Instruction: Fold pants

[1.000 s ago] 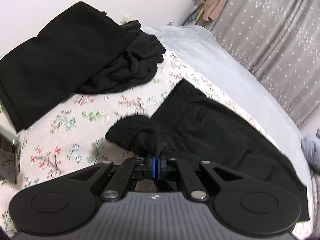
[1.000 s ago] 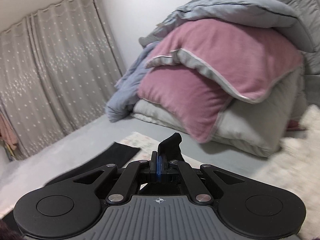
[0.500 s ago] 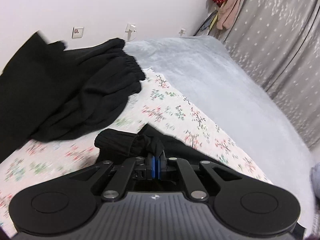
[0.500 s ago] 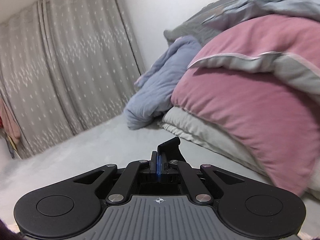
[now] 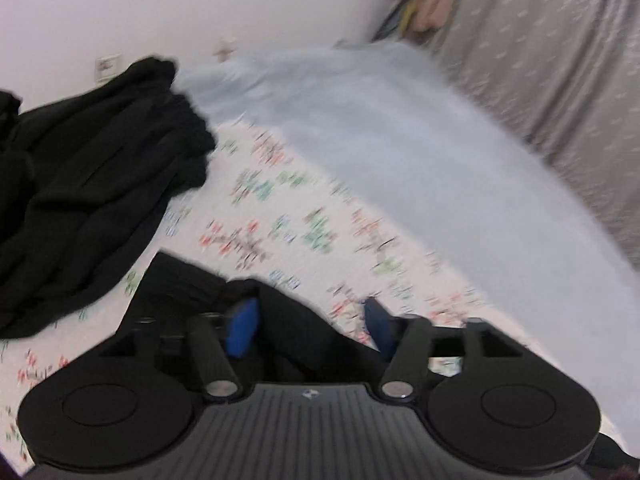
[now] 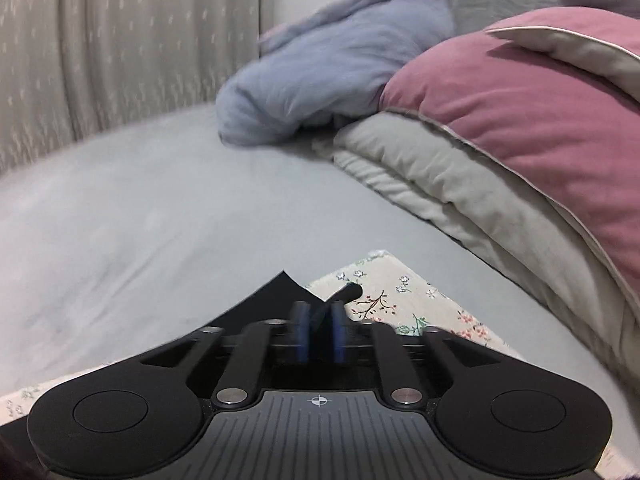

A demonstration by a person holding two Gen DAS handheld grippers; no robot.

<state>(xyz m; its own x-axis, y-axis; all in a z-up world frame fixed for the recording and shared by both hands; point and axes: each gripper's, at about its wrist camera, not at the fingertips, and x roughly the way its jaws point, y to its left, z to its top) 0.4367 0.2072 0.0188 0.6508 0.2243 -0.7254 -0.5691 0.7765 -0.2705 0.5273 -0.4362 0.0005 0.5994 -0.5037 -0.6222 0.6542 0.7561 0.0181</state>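
The black pants (image 5: 192,284) lie on the floral cloth (image 5: 280,216), with a fold of them under my left gripper (image 5: 310,326). Its jaws are opening and stand wide apart, and the blue pads (image 5: 242,326) touch nothing. In the right wrist view a corner of the pants (image 6: 272,292) lies flat over the edge of the floral cloth (image 6: 404,300). The jaws of my right gripper (image 6: 319,330) are opening. A thin strip of black fabric (image 6: 346,292) still runs through the narrow gap, loose between the pads. Both views are motion-blurred.
A heap of other black clothes (image 5: 88,184) lies at the left, by the white wall. The grey bedsheet (image 6: 160,208) spreads beyond the cloth. A pink and grey quilt (image 6: 532,120) and a blue blanket (image 6: 328,60) are piled at the right. Grey curtains (image 5: 560,60) hang behind.
Both grippers were shut on black fabric and have come apart, the left one wide, the right one a little. Both views swept sideways, and the pants edge came down onto the cloth.
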